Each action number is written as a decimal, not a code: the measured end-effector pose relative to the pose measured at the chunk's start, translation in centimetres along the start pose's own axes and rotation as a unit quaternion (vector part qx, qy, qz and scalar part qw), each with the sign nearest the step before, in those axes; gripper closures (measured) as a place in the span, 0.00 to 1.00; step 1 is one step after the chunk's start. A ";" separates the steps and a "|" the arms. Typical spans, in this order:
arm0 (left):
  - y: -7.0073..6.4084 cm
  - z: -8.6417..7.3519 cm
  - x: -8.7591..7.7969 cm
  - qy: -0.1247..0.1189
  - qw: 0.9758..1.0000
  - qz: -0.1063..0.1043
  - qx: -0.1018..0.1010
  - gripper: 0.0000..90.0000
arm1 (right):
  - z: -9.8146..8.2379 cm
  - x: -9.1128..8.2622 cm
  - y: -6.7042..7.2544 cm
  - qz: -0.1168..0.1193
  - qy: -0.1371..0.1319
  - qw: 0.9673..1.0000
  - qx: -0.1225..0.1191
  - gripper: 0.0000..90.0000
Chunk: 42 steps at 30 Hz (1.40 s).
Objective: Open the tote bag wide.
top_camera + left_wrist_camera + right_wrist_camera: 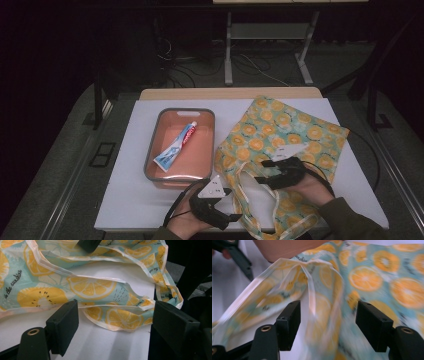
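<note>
A teal tote bag (285, 132) printed with orange slices lies on the right half of the white table top (132, 195), its handles (245, 197) trailing toward the front edge. My left gripper (236, 218) rests at the front edge with its jaws open toward the handles; in the left gripper view a folded handle strap (100, 290) lies just beyond the open left gripper (115, 311), untouched. My right gripper (262, 171) hovers over the bag's near end, open. In the blurred right gripper view, bag fabric (372, 277) lies under the right gripper (328, 312), and no pad presses on it.
A salmon-coloured bin with a grey rim (151, 150) stands left of the bag and holds a toothpaste tube (176, 148). A bare strip of table runs along the left side. Behind the table are dark floor, cables and a metal stand (228, 50).
</note>
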<state>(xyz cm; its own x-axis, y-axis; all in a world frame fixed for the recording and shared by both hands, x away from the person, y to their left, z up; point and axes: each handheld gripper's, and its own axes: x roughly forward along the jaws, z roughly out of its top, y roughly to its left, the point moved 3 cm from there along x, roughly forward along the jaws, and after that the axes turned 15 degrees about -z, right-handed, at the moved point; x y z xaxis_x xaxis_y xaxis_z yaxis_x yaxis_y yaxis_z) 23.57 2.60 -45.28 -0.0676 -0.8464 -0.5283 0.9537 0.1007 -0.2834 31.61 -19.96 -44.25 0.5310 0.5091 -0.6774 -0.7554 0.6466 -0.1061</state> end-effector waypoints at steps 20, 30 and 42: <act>0.0 0.3 0.7 0.004 1.000 -0.006 0.008 0.20 | 1.9 4.5 -5.8 -0.137 0.017 0.989 0.047 0.99; 0.0 0.2 0.5 -0.001 1.000 -0.006 0.008 0.20 | 2.7 1.0 -5.1 -0.087 -0.018 0.994 0.065 0.46; 0.0 0.2 0.5 -0.005 1.000 -0.006 0.007 0.20 | -0.4 -4.1 1.7 -0.001 -0.020 1.000 0.004 0.51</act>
<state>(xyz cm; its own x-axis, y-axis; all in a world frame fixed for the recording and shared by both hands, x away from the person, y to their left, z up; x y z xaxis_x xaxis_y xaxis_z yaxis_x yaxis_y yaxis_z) 23.65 2.06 -45.35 -0.0763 -0.8521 -0.5177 0.9566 0.0839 -0.2791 28.00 -21.21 -41.92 0.5478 0.5293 -0.6479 -0.7511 0.6523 -0.1022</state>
